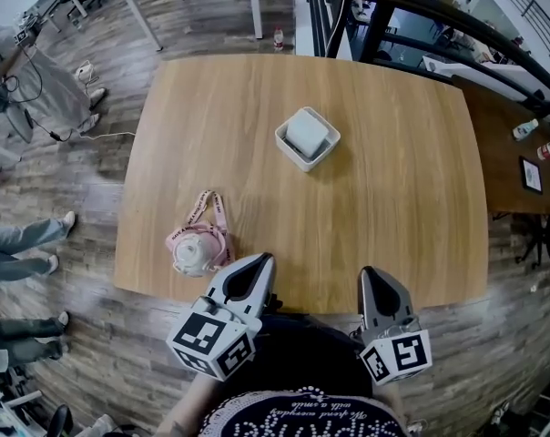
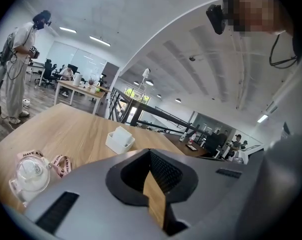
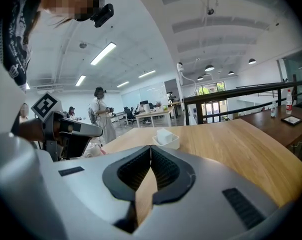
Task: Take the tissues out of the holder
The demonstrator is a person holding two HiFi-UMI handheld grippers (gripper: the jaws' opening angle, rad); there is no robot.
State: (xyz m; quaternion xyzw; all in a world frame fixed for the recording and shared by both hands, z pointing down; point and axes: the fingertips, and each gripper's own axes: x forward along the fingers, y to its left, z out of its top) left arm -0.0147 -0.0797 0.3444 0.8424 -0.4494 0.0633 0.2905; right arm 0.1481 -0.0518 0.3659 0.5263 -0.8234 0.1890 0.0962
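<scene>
- Wood-grain plank flooring (image 1: 75,180) surrounds a pale, smooth desk (image 1: 393,198) with rounded corners, which the head view shows whole from above.
- Near the desk's front-left edge lies a white domed item (image 1: 189,253) with a pink printed strap (image 1: 208,209). The left gripper view shows the dome to be translucent plastic.
- The left tool (image 1: 261,262) is matte grey with ribbed black pads and hovers at the desk's front edge. Its own view shows the jaws closed, tips meeting, with nothing between them.
- A square white holder (image 1: 328,148) with rounded corners sits near the desk's middle, well apart from both tools. The tissues (image 1: 306,131) stand inside it as a white stack, and only the low gripper views show them rising above the rim.
- The right tool (image 1: 373,276) has the same build, and its jaws are likewise closed and empty.
- At the far right is a darker desk (image 1: 503,180) carrying a bottle (image 1: 525,128).
</scene>
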